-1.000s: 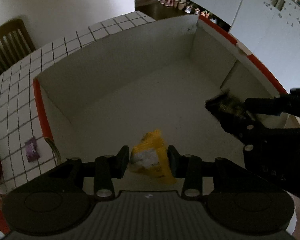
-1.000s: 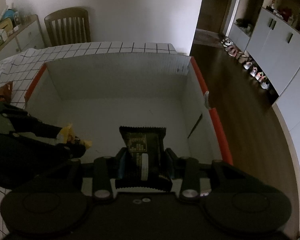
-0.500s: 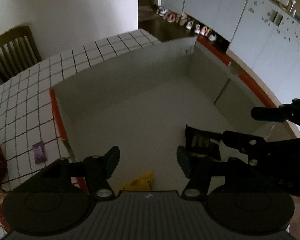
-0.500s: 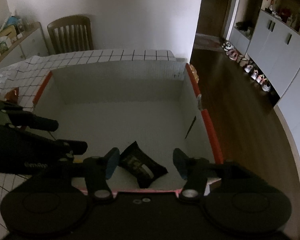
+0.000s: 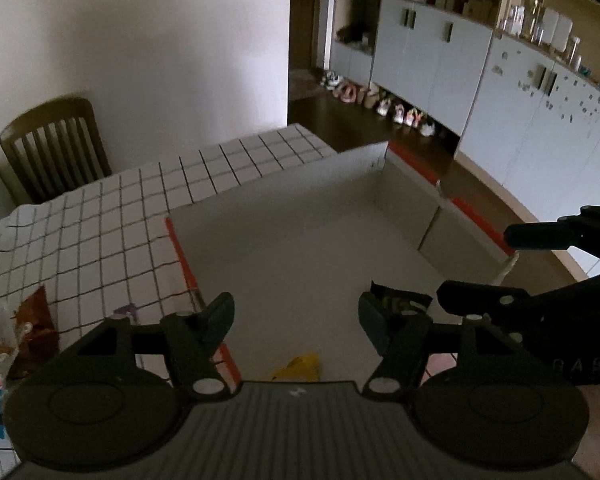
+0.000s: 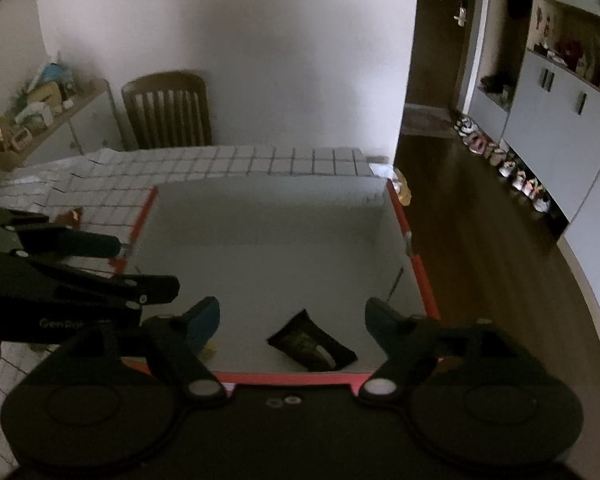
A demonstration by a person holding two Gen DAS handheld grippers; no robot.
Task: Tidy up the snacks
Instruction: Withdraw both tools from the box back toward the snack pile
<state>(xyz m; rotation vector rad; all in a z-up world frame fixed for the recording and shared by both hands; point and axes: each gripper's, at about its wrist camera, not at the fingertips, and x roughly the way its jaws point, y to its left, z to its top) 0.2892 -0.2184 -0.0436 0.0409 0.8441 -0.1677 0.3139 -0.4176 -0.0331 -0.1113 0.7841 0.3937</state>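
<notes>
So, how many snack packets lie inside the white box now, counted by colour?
Yellow packet: 1
Black packet: 1
Total: 2, both on the floor of the white box, near its front edge.

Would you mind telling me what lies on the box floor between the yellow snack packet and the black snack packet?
Nothing: in the left wrist view, bare white floor separates the yellow snack packet from the black snack packet.
</notes>
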